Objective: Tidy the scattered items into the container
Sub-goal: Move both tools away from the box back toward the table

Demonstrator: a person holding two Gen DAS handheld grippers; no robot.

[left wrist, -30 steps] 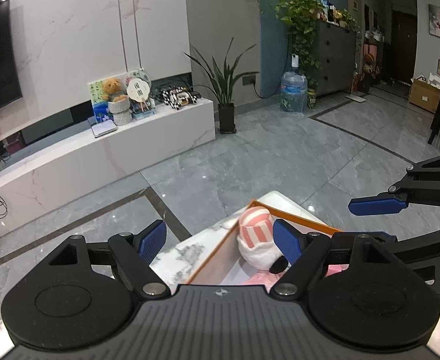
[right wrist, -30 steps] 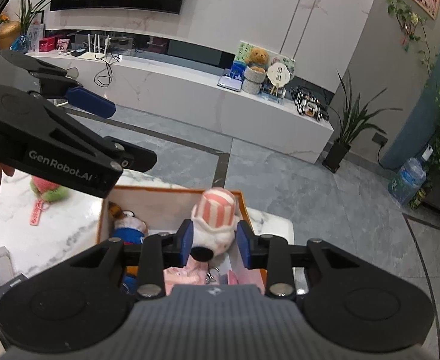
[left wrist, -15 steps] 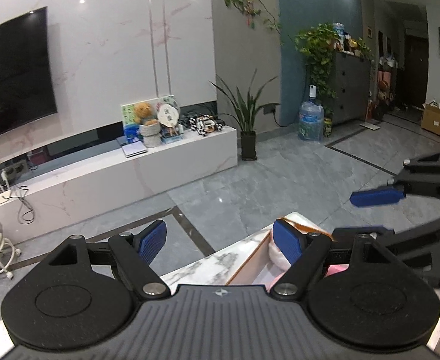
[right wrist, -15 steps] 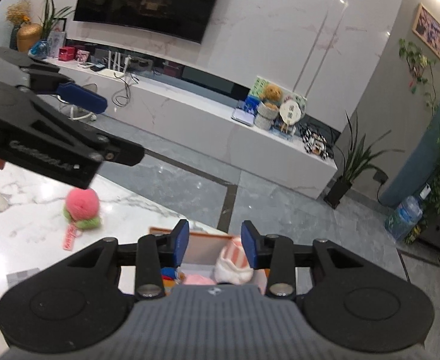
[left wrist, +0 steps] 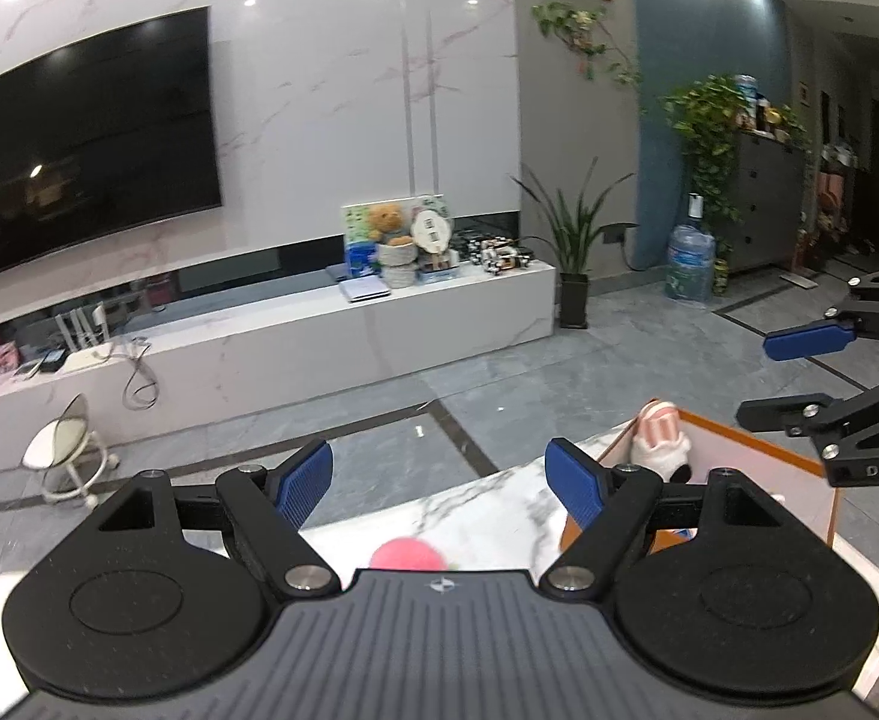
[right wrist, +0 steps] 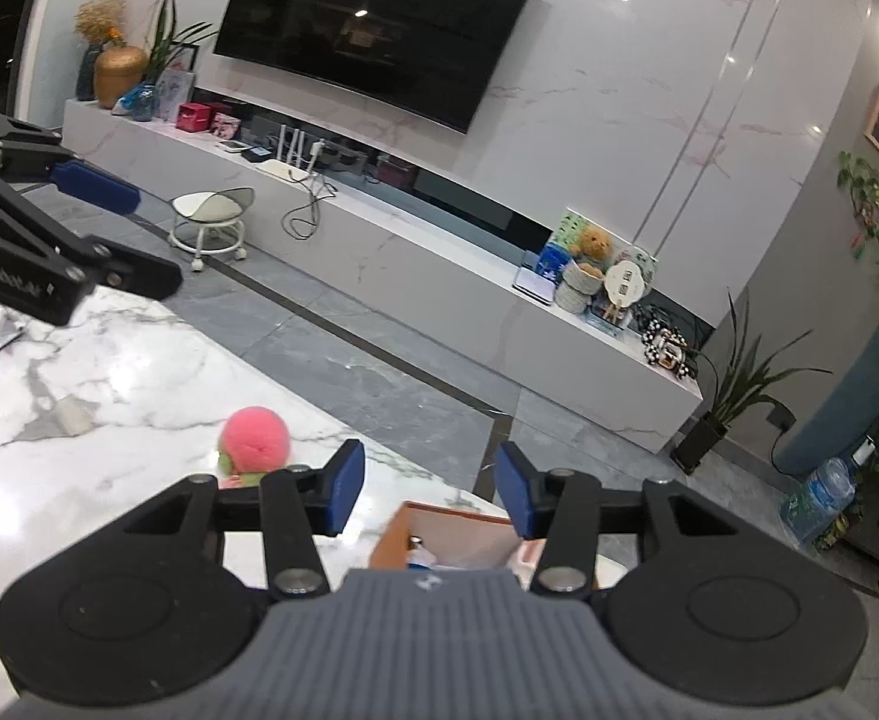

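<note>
Hand-held grippers first, since we see them nearest: the left hand-held gripper (left wrist: 439,483) has its blue pads spread wide with nothing between them, held above the white marble surface (left wrist: 487,510). The right hand-held gripper (right wrist: 428,495) is opening, pads apart, nothing pinched; we see only the surface edge and the container's open top behind the gap.

Just past the left pads we note a pink plush ball (left wrist: 408,555), mostly hidden by the gripper body in the left view. In the right view the same ball (right wrist: 254,441) sits near the surface's far edge, green trim under it, well apart from the container.

Orange-walled container (left wrist: 757,441) stands at the surface's far right corner. Inside it, against the far-left wall, we see a pink-and-white striped plush (left wrist: 661,441). In the right view the container (right wrist: 397,531) shows only its near corner and some unclear contents.

A small pale item (right wrist: 73,417) lies on the surface toward the left; we cannot tell what it is.

Beyond the surface: grey tiled floor (left wrist: 499,372), a low white TV bench (left wrist: 319,336) and a wall-mounted TV (left wrist: 85,144).
</note>
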